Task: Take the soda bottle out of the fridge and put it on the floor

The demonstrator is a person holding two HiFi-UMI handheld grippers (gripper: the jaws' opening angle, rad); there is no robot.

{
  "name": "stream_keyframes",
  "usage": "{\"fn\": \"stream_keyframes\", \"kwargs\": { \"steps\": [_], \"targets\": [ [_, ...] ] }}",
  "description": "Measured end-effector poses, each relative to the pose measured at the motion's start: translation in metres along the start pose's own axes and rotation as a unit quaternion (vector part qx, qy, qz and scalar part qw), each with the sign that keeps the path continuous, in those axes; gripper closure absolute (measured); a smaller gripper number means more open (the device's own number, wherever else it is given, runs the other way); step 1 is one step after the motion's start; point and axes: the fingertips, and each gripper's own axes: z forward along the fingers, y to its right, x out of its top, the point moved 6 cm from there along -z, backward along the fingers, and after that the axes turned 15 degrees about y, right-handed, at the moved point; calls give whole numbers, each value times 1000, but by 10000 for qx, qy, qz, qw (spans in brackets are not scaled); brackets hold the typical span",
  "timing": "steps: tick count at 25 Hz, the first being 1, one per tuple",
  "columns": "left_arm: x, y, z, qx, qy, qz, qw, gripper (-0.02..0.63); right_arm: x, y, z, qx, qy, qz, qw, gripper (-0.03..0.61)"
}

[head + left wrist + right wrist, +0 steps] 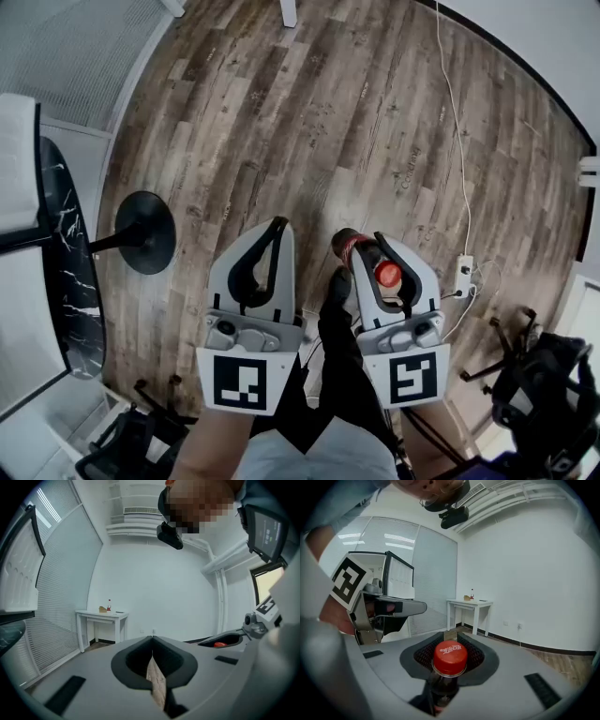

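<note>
Right gripper clamped narrow on the neck of the dark plastic soda bottle with red cap, which is held over the brown wood-plank floor. Left gripper alongside, jaws together, nothing between them.

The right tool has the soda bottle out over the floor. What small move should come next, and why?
Probably lower the right tool straight down until the soda bottle stands on the wooden floor, grip kept shut. The bottle hangs by its neck above bare planks and does not look set down yet.
</note>
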Motion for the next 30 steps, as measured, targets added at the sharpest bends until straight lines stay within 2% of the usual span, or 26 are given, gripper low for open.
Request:
{"fn": "stream_keyframes", "kwargs": {
  "steps": [8,16,30],
  "targets": [
    [-79,3,9,-147,-207,-32,9997,597,-83,10,6,-36,-172,-8,9998,477],
    [-151,-2,8,-78,-499,-164,9986,597,-155,13,10,-109,-229,116,9996,478],
    [-241,1,-3,-313,-696,-195,9969,597,-248,16,-3,-305,-359,129,9988,479]
  ]
}}
